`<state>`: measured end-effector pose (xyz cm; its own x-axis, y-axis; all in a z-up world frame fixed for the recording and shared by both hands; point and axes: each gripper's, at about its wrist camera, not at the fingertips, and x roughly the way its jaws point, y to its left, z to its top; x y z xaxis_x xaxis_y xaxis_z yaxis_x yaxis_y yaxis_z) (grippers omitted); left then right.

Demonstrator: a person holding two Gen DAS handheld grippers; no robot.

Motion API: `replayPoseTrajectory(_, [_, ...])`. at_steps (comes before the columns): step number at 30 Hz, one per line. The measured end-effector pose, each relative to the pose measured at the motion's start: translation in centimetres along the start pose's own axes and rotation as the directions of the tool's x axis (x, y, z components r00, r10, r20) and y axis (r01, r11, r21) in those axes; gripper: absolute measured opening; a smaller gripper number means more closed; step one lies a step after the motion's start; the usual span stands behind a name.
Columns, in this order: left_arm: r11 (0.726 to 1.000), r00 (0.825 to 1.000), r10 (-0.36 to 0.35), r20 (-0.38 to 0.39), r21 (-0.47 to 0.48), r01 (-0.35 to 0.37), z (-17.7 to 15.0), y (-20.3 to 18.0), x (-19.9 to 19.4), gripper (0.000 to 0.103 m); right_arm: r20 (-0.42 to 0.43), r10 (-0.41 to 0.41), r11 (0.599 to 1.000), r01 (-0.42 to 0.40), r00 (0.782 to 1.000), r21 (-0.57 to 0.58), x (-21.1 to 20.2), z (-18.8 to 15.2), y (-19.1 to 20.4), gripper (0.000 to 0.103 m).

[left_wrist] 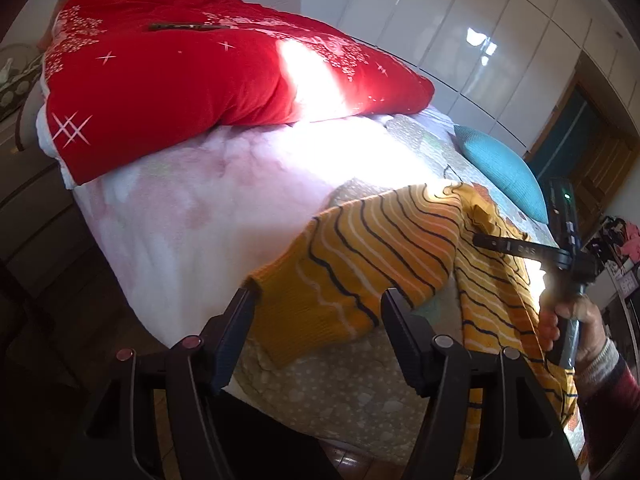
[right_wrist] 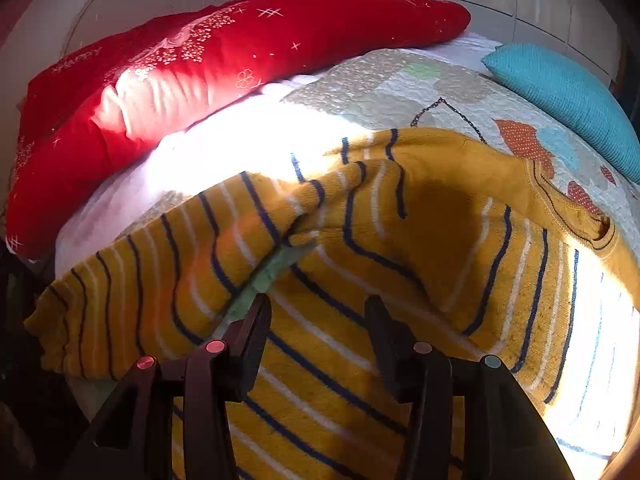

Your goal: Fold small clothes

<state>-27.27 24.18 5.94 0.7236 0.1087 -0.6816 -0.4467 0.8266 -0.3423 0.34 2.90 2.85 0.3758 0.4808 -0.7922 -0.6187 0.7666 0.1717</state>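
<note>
A mustard-yellow sweater [left_wrist: 492, 292] [right_wrist: 440, 240] with navy and white stripes lies spread on the bed. In the left wrist view one sleeve [left_wrist: 344, 264] stretches toward the bed's near edge. My left gripper [left_wrist: 318, 304] stands open, with the sleeve's cuff showing between its fingers and no pad pressing on it. In the right wrist view my right gripper [right_wrist: 318, 310] is open just over the sweater's body, beside the gap where the sleeve [right_wrist: 140, 280] meets it. A hand [left_wrist: 576, 320] holds the right gripper [left_wrist: 486, 242] over the sweater.
A folded red quilt [left_wrist: 180, 80] [right_wrist: 200, 80] lies along the far side of the bed. A teal cushion [left_wrist: 504, 168] [right_wrist: 568, 96] sits at the right. The patterned bedspread [left_wrist: 340, 392] ends at a near edge. White wardrobe doors [left_wrist: 460, 20] stand behind.
</note>
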Motion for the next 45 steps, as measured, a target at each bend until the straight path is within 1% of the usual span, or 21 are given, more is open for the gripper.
replayPoseTrajectory(3, [0.997,0.999,0.051,0.019,-0.057,-0.05,0.5,2.0,-0.4,0.065,0.014,0.078,0.993,-0.077,0.997,-0.084,-1.7,-1.0,4.2,0.054])
replayPoseTrajectory(5, [0.992,0.997,0.078,0.029,-0.1,-0.075,0.8,3.5,-0.8,0.065,0.009,0.122,0.977,-0.118,0.993,-0.176,-2.3,-2.1,7.8,0.055])
replayPoseTrajectory(7, [0.984,0.993,0.109,0.042,-0.145,-0.102,1.1,5.0,-1.4,0.065,-0.005,0.165,0.946,-0.16,0.986,-0.283,-2.6,-3.4,11.8,0.058])
replayPoseTrajectory(9, [0.975,0.989,0.133,0.057,-0.187,-0.121,1.3,6.7,-1.9,0.066,-0.014,0.185,0.902,-0.175,0.983,-0.395,-2.6,-4.9,15.7,0.058])
replayPoseTrajectory(12, [0.96,0.985,0.161,0.069,-0.242,-0.14,1.3,8.9,-2.6,0.068,-0.005,0.151,0.802,-0.126,0.988,-0.584,-1.9,-7.7,21.2,0.059])
replayPoseTrajectory(15, [0.949,0.984,0.164,0.067,-0.283,-0.139,1.0,10.4,-3.0,0.069,-0.011,0.133,0.711,-0.103,0.991,-0.696,-0.6,-10.2,25.1,0.059])
replayPoseTrajectory(17, [0.947,0.986,0.152,0.06,-0.296,-0.128,0.9,10.9,-2.8,0.069,0.019,0.114,0.678,-0.063,0.993,-0.733,0.3,-11.1,26.8,0.059])
replayPoseTrajectory(19, [0.948,0.988,0.143,0.052,-0.295,-0.122,0.7,10.9,-2.7,0.069,0.059,0.105,0.661,-0.025,0.993,-0.75,1.0,-11.3,28.3,0.058])
replayPoseTrajectory(20, [0.949,0.989,0.137,0.05,-0.291,-0.117,0.6,10.7,-2.6,0.069,0.069,0.094,0.661,-0.011,0.993,-0.751,1.4,-11.2,28.8,0.044])
replayPoseTrajectory(22, [0.954,0.991,0.124,0.049,-0.281,-0.106,0.6,10.2,-2.5,0.069,0.044,0.098,0.691,-0.037,0.994,-0.722,1.8,-10.3,29.3,0.011])
replayPoseTrajectory(24, [0.958,0.992,0.12,0.05,-0.266,-0.103,0.8,9.6,-2.4,0.069,0.027,0.131,0.742,-0.079,0.991,-0.666,1.3,-8.8,28.6,0.006])
replayPoseTrajectory(25, [0.961,0.991,0.12,0.052,-0.258,-0.103,0.8,9.3,-2.4,0.069,0.035,0.153,0.771,-0.097,0.988,-0.63,0.6,-7.9,27.9,0.006])
replayPoseTrajectory(27, [0.964,0.992,0.116,0.055,-0.246,-0.099,0.9,8.6,-2.4,0.069,0.088,0.175,0.833,-0.1,0.981,-0.544,-1.5,-5.8,25.5,0.006])
replayPoseTrajectory(30, [0.971,0.994,0.099,0.05,-0.225,-0.086,1.1,7.5,-2.2,0.069,0.22,0.159,0.936,-0.076,0.962,-0.343,-5.9,-1.6,18.6,0.006])
replayPoseTrajectory(32, [0.977,0.996,0.08,0.044,-0.203,-0.07,1.2,6.4,-1.9,0.069,0.301,0.103,0.983,-0.051,0.948,-0.176,-9.1,0.1,12.1,0.006])
replayPoseTrajectory(34, [0.983,0.998,0.059,0.036,-0.176,-0.051,1.3,5.2,-1.5,0.069,0.352,0.002,1.0,-0.002,0.936,-0.002,-11.7,0.9,4.8,0.006])
replayPoseTrajectory(35, [0.986,0.999,0.045,0.029,-0.163,-0.039,1.3,4.6,-1.3,0.069,0.36,-0.051,0.996,0.022,0.932,0.084,-12.8,0.9,1.1,0.006])
replayPoseTrajectory(37, [0.99,1.0,0.019,0.016,-0.143,-0.016,1.4,3.3,-0.6,0.069,0.348,-0.149,0.965,0.059,0.926,0.255,-14.5,-0.4,-6.3,0.006])
replayPoseTrajectory(40, [0.994,1.0,-0.013,-0.014,-0.11,0.012,1.3,1.2,0.6,0.069,0.277,-0.245,0.88,0.093,0.929,0.466,-15.4,-3.9,-15.7,0.006])
replayPoseTrajectory(43, [0.997,0.997,-0.048,-0.063,-0.065,0.044,1.1,-1.3,2.1,0.069,0.151,-0.328,0.788,0.182,0.933,0.589,-14.3,-8.0,-22.6,0.006])
replayPoseTrajectory(45, [0.998,0.994,-0.067,-0.089,-0.026,0.065,0.9,-3.2,2.9,0.069,0.057,-0.364,0.739,0.251,0.93,0.625,-13.2,-10.6,-25.4,0.006])
